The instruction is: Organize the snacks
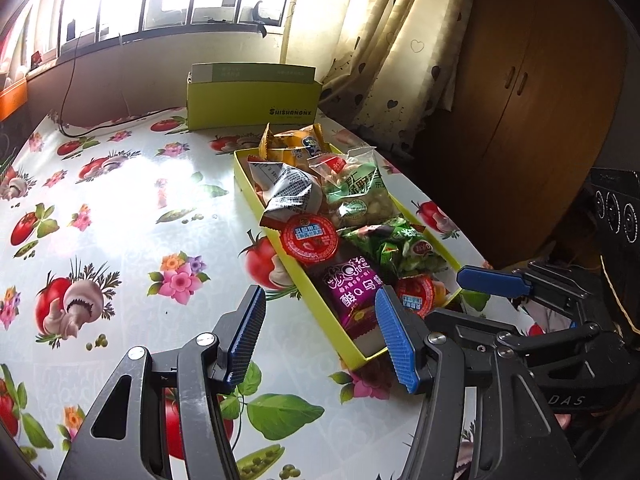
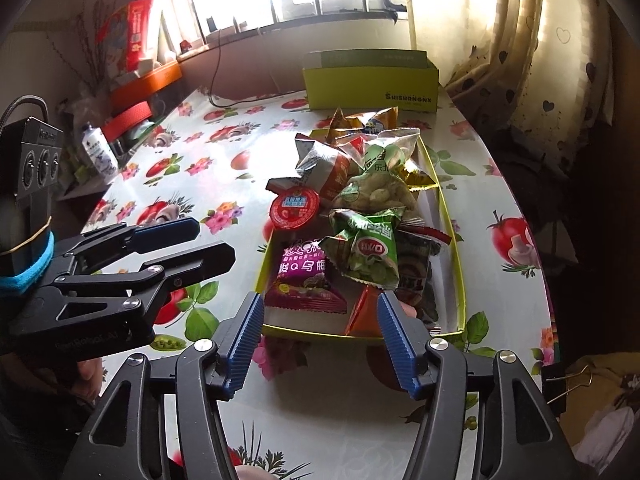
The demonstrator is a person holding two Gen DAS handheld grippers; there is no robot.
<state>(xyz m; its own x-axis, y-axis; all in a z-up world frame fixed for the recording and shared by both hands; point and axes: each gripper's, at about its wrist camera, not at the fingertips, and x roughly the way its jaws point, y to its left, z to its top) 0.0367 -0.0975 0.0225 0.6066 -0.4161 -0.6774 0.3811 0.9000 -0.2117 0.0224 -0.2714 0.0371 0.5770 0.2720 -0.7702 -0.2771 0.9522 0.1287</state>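
A shallow yellow-green cardboard tray (image 1: 256,196) lies lengthwise on the counter (image 1: 132,208), which is covered with a glossy oilcloth printed with tomatoes, mushrooms and flowers. The tray is packed with snacks: a purple plum-candy packet (image 2: 304,276) at its near end, a round red-lidded jelly cup (image 2: 294,210) propped on its left rim, a green pea-snack bag (image 2: 368,256) in the middle, a clear bag of pale nuts (image 2: 380,192) behind it, and an orange-yellow packet (image 1: 296,146) at the far end. A second red-lidded jelly cup (image 1: 416,292) sits near the purple packet. An open yellow-green cardboard box (image 1: 256,106) stands on the counter beyond the tray, apart from it. The left gripper (image 1: 324,332) hovers at the tray's near left corner, jaws spread and empty. The right gripper (image 2: 320,334) hovers over the tray's near edge, jaws likewise spread, nothing pinched between them.
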